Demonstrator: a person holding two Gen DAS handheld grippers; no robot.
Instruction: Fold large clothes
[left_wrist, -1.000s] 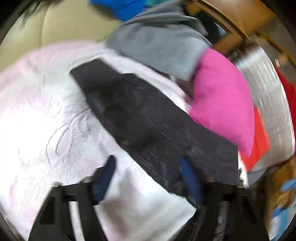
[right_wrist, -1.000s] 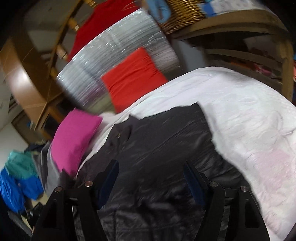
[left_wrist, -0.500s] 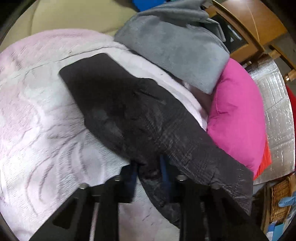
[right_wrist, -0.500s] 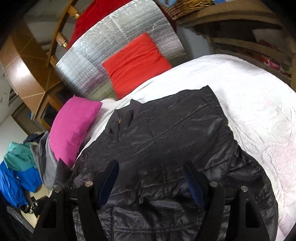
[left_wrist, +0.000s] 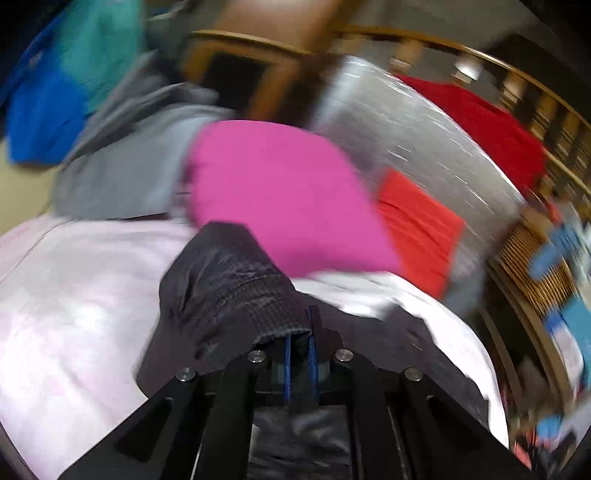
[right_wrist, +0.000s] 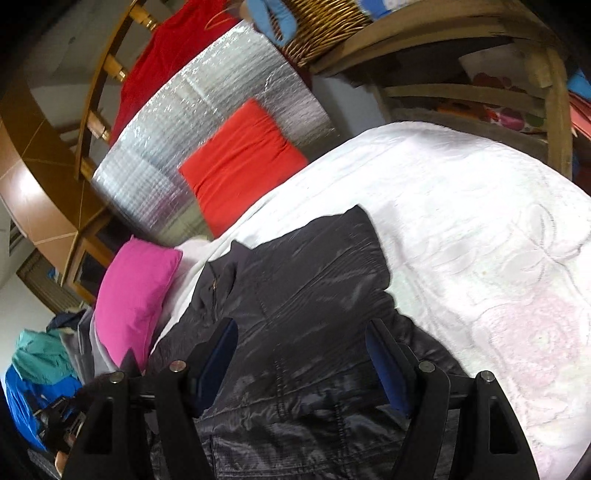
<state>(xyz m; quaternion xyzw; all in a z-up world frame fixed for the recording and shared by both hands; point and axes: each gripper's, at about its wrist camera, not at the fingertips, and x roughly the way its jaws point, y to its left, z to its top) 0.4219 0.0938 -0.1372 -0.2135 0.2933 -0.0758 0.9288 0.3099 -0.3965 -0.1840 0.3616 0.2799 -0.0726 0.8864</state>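
Folding in progress: left claw (left_wrist: 300, 334) pinched tight on a sleeve or edge of the black jacket (right_wrist: 314, 295), likely lifting it to bring over the body. Right claw (right_wrist: 301, 363) spread wide, holding nothing, hovering over the jacket's lower part. Jacket lies flat on the white bedspread (right_wrist: 480, 229), just beside the pink pillow (right_wrist: 136, 291). Fabric is shiny, thin, quilted nylon, slippery-looking; bedspread is embossed, soft. Red cushion (right_wrist: 242, 162) sits beyond the pillow, against the foil sheet (right_wrist: 166, 147).
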